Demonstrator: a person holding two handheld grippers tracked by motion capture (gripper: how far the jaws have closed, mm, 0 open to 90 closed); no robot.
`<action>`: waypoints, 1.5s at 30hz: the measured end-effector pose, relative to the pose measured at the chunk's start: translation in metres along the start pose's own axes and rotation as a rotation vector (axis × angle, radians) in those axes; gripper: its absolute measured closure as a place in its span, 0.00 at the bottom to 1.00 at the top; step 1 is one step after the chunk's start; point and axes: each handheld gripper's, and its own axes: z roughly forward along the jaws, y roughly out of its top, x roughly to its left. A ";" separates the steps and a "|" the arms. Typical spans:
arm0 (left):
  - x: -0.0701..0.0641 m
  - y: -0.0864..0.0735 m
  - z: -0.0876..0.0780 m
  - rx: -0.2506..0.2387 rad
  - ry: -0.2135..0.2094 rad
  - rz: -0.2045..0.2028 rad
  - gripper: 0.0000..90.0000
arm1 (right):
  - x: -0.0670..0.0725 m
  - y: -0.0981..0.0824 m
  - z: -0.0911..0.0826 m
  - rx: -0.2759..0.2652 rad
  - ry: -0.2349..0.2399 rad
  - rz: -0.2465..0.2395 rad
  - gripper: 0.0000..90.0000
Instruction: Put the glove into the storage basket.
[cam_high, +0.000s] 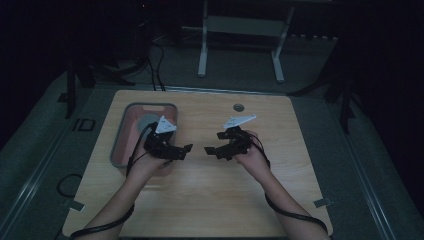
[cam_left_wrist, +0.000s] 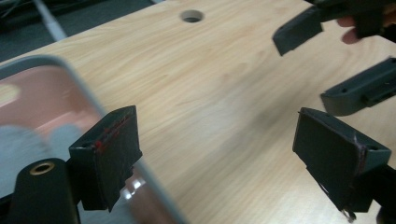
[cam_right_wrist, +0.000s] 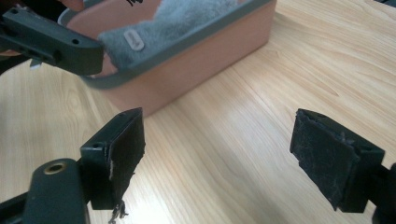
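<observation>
- The grey terry cloth (cam_right_wrist: 177, 23), folded and soft, lies inside the pink plastic tub with a grey rim (cam_high: 120, 145). In the high view the tub sits at the left of centre, and the cloth shows there as a grey patch near the tub's far end.
- The tub's long axis runs from the near edge of the light wooden table (cam_high: 210, 200) toward its far edge, almost upright in the high view. Which way the cloth itself points I cannot tell; in the right gripper view it is a rumpled heap with a small pale tag on top.
- The left gripper (cam_high: 184, 150) hovers over the tub's near right corner, jaws spread wide with nothing between them.
- The right gripper (cam_high: 214, 143) hangs above bare table at mid-frame, well apart from the tub, jaws likewise wide and empty, facing the left one.
- As I judge it, the step in hand is the approach, before any grasp.
- The next move likely calls for lowering one gripper into the tub and closing on a fold of cloth.
</observation>
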 end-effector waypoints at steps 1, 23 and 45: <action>-0.005 0.000 0.003 0.003 -0.013 0.011 0.17 | -0.001 -0.003 -0.003 0.001 -0.001 -0.002 0.20; -0.068 -0.038 0.065 0.027 -0.217 0.082 0.17 | -0.018 -0.095 -0.035 0.032 -0.019 -0.009 0.20; -0.096 -0.074 0.070 0.021 -0.294 0.109 0.17 | -0.015 -0.160 -0.062 0.013 -0.049 -0.039 0.17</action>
